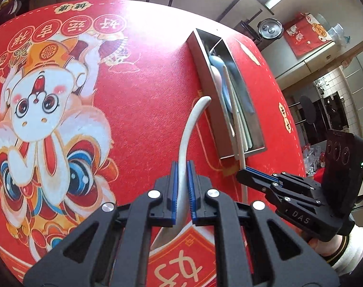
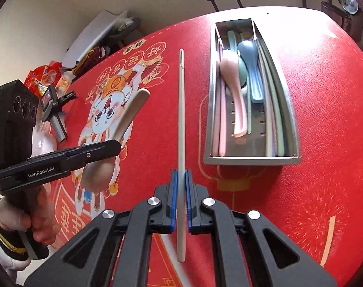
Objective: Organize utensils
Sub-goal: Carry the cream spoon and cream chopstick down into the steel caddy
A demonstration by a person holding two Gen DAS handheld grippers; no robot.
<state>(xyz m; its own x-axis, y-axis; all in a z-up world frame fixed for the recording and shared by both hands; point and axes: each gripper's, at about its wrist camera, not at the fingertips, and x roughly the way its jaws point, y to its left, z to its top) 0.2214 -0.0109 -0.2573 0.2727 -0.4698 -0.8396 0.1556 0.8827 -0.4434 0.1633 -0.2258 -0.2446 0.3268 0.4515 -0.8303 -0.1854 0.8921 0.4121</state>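
Table (image 2: 324,119): round-edged top, fully covered by a red festive cloth (image 1: 145,95) printed with a cartoon rabbit figure (image 1: 38,100), Chinese characters and firework motifs.

Lying on it: one rectangular metal utensil tray (image 2: 250,160), divided lengthwise into compartments, holding pastel spoons (image 2: 234,91) and chopsticks (image 2: 274,119). At the far left edge, a small handheld camera device (image 2: 52,112) and snack packets (image 2: 42,76).

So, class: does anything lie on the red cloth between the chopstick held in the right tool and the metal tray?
Nothing visible does. The chopstick is clamped in the right tool, and only bare red cloth lies between it and the metal tray.
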